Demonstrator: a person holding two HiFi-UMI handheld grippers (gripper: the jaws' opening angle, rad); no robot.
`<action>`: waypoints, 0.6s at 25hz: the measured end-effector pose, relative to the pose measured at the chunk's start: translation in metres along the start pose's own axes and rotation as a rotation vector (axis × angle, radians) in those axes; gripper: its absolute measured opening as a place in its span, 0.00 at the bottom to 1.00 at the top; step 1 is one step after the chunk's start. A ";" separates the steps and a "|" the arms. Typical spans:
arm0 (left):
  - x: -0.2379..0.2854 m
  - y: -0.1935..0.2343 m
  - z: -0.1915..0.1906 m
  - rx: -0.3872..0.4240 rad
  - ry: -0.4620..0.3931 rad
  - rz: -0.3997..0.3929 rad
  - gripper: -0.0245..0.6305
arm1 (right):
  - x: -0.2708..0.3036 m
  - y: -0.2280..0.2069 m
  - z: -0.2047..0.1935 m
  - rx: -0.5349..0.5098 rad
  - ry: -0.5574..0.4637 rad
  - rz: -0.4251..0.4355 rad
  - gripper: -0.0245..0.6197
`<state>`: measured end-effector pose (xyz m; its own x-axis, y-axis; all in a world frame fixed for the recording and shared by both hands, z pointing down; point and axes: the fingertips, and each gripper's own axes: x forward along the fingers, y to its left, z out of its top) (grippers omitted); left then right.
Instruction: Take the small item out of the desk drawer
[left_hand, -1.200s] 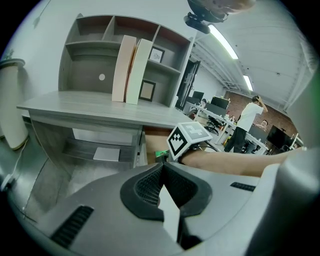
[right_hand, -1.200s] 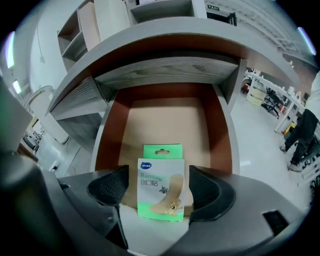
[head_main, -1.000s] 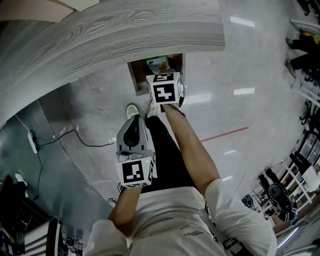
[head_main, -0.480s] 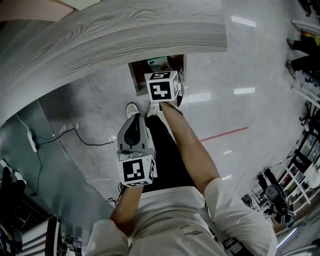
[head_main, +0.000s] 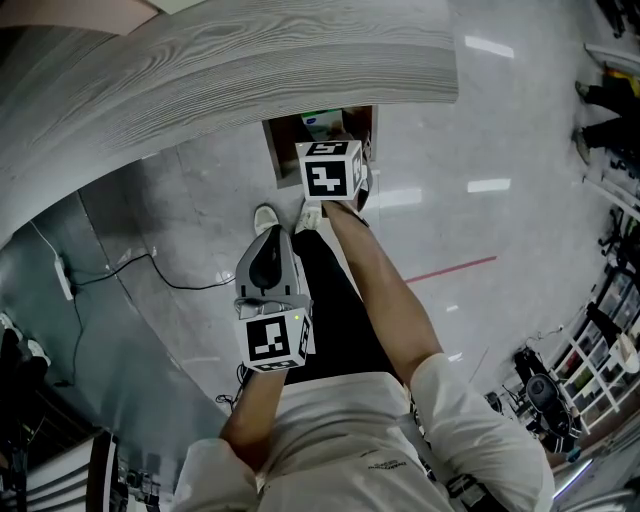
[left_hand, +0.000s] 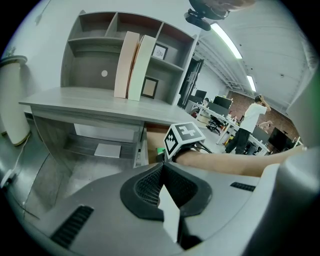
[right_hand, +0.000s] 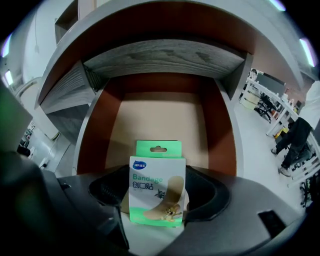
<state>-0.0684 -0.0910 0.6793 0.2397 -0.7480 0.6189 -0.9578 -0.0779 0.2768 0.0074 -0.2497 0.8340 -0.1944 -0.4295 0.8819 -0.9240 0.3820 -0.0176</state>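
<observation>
The right gripper (right_hand: 159, 210) clamps a green-and-white bandage box (right_hand: 157, 190) upright between its jaws, over the open desk drawer (right_hand: 165, 115), whose tan floor shows at 12 o'clock beyond the box. The drawer's back runs under the grey desk top (head_main: 250, 70). The left gripper (left_hand: 162, 187), jaws pressed together with nothing between them, hangs at 7 o'clock from the right one, near the person's waist. A black cable (head_main: 150, 275) trails on the floor at 9 o'clock. In the head view the marker cube (head_main: 332, 173) covers most of the box.
</observation>
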 end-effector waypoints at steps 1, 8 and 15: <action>-0.001 0.001 0.001 0.001 -0.001 0.001 0.06 | -0.001 -0.001 0.001 0.009 -0.005 0.000 0.59; -0.012 -0.004 0.001 0.005 -0.025 -0.008 0.06 | -0.018 0.000 -0.003 0.025 -0.030 0.003 0.59; -0.034 -0.006 0.003 0.034 -0.053 -0.026 0.06 | -0.045 0.008 0.001 0.024 -0.071 0.002 0.59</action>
<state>-0.0708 -0.0671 0.6550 0.2568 -0.7793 0.5717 -0.9564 -0.1197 0.2664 0.0081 -0.2281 0.7941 -0.2179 -0.4858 0.8465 -0.9310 0.3636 -0.0310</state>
